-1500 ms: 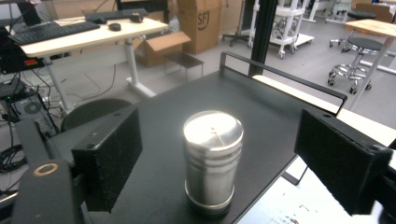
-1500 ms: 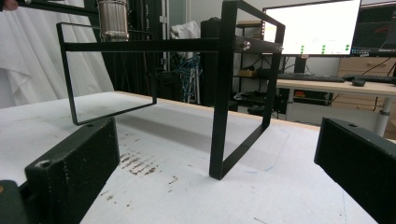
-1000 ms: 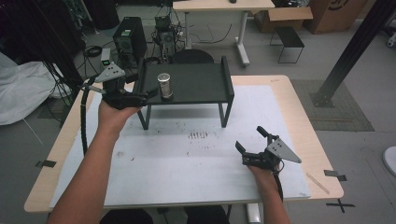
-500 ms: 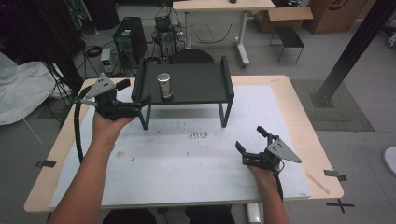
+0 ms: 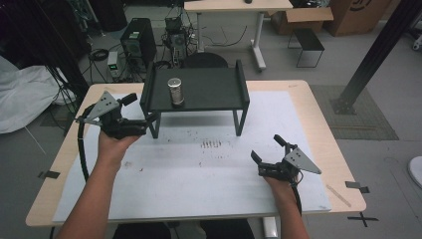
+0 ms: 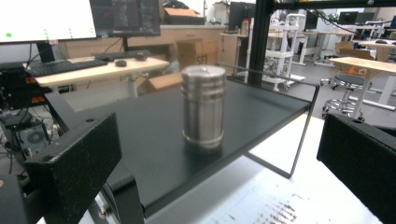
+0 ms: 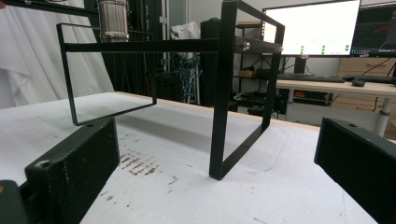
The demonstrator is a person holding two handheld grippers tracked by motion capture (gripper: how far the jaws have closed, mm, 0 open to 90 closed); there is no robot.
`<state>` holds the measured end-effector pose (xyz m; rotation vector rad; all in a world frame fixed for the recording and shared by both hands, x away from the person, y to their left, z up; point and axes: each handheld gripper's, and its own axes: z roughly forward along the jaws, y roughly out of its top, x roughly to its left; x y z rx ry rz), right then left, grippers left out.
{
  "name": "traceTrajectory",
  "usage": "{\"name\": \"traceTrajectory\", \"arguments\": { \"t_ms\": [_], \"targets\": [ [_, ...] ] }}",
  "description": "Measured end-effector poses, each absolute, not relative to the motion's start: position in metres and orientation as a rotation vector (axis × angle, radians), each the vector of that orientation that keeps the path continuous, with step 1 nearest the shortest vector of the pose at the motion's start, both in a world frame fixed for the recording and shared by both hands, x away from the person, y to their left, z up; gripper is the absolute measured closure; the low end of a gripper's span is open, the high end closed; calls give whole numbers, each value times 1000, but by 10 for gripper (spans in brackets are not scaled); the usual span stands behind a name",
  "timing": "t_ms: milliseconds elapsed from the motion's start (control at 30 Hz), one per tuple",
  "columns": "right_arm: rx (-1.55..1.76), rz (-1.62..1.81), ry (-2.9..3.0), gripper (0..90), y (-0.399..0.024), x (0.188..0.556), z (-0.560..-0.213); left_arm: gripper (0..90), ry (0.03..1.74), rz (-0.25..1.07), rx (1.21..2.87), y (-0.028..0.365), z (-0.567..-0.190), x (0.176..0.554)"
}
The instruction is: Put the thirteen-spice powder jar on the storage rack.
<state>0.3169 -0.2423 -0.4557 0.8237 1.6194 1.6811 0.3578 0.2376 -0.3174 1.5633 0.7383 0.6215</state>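
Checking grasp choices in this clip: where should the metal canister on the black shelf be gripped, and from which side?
Grip the metal canister around its smooth middle, from the shelf's left end, level. It stands upright and round, near that end, and the open left gripper already faces it there. A raised lip guards that end, so the jaws probably must clear it.

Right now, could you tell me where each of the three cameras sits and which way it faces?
High view: above the person's side, looking forward and down at the table; both forearms, left gripper, right gripper.
Left gripper view: rides the left gripper, facing the metal canister on the black shelf; own jaws apart.
Right gripper view: low over the table, facing the shelf's legs; own jaws apart.
All three share the canister and shelf.
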Motion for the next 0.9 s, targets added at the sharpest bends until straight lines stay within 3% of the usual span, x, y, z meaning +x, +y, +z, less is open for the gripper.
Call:
{"name": "traceTrajectory", "arguments": {
  "t_ms": [900],
  "targets": [
    [822, 1680, 1620, 0, -242, 317, -456, 2, 754, 622, 1520, 252, -381, 336]
  ]
}}
